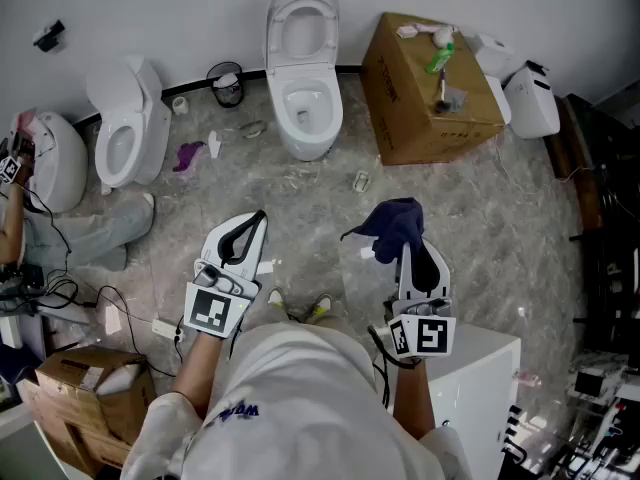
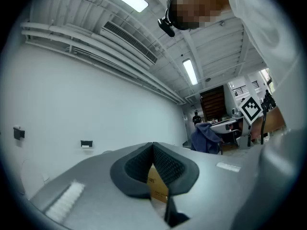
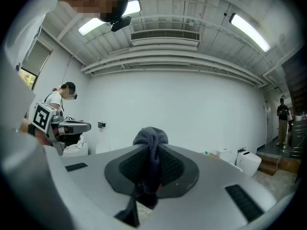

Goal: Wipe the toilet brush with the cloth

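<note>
My right gripper [image 1: 410,255] is shut on a dark blue cloth [image 1: 393,223], which bunches over the jaw tips and hangs above the marble floor. In the right gripper view the cloth [image 3: 150,137] is pinched between the black pads and my right gripper [image 3: 152,152] points at a white wall. My left gripper [image 1: 259,218] is held at my left, jaws together with nothing between them; in its own view my left gripper [image 2: 153,148] shows the pads meeting at the tips. The cloth [image 2: 206,138] also shows there, at the right. I cannot pick out a toilet brush for certain.
A white toilet [image 1: 303,68] with its lid up stands ahead, and another toilet [image 1: 125,123] at the left. A cardboard box [image 1: 420,103] bearing small items sits to the right. A black basket [image 1: 228,84], a purple rag [image 1: 187,155] and litter lie on the floor. A white cabinet [image 1: 485,368] is beside me.
</note>
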